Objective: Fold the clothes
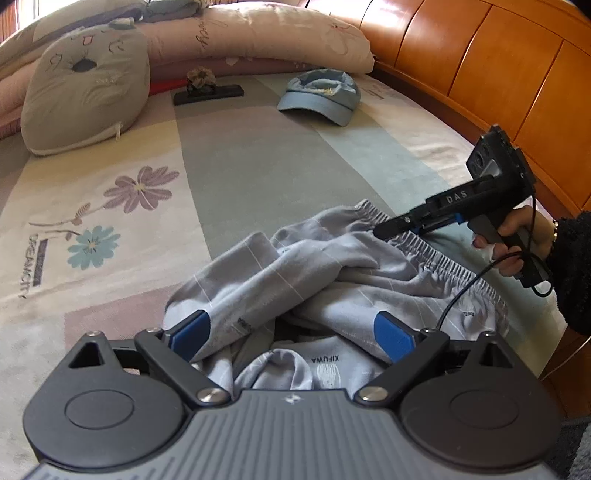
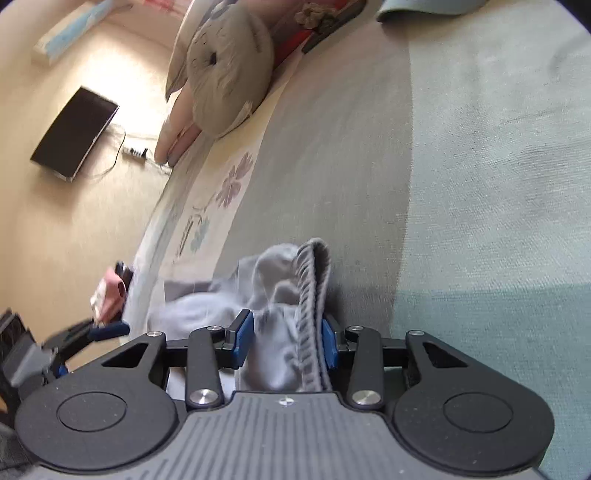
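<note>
Right wrist view: right gripper (image 2: 284, 345) pinching bunched elastic waistband (image 2: 314, 295) of grey shorts (image 1: 332, 280) crumpled between and ahead of spread left gripper (image 1: 291, 332); grab opposite waistband corner, pull flat before folding.

Crumpled pale grey checked trousers (image 1: 332, 280) being cut off behind the gripper body at lower centre, their lower part hidden, blue fabric cap (image 2: 424, 7) being clipped by the top edge, left gripper (image 2: 99, 330) blurring at lower left, its jaw state unreadable there
</note>
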Motion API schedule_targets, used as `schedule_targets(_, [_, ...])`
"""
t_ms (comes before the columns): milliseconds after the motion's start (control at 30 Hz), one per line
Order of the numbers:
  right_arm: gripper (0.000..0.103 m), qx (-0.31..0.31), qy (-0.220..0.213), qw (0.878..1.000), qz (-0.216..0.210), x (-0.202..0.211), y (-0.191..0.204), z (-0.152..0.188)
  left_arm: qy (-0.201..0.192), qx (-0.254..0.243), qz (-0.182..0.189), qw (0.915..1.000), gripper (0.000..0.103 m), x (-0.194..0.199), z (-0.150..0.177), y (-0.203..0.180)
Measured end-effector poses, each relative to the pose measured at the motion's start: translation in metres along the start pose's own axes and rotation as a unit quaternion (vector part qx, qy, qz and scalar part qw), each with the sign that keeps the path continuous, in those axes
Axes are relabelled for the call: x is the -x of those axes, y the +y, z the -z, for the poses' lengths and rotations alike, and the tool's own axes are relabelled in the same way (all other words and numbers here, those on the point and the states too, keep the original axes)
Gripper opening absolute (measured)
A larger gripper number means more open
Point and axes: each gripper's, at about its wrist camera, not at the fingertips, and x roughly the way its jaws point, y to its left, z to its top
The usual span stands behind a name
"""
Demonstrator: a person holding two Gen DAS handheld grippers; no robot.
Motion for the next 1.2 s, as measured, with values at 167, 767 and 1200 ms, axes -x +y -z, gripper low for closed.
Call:
schedule_targets(167, [0.034, 0.017, -0.012, 1.0, 0.004, -0.017, 0.003, -0.016, 0.014, 0.01, 0.004, 0.9998, 0.096, -0.011, 0.003, -0.002])
schedule_targets(767, [0.012, 0.044, -0.105, 0.978, 0.172, 0.037, 0.003, -0.055, -0.01, 0.008, -0.017, 0.9998, 0.096, 0.001, -0.005, -0.006])
schedule_targets(1200, [0.016, -0.008, -0.117, 0.956, 0.269, 0.057, -0.041, -0.101, -0.015, 0.02, -0.027, 0.9993, 0.096, 0.01, 0.0, 0.001])
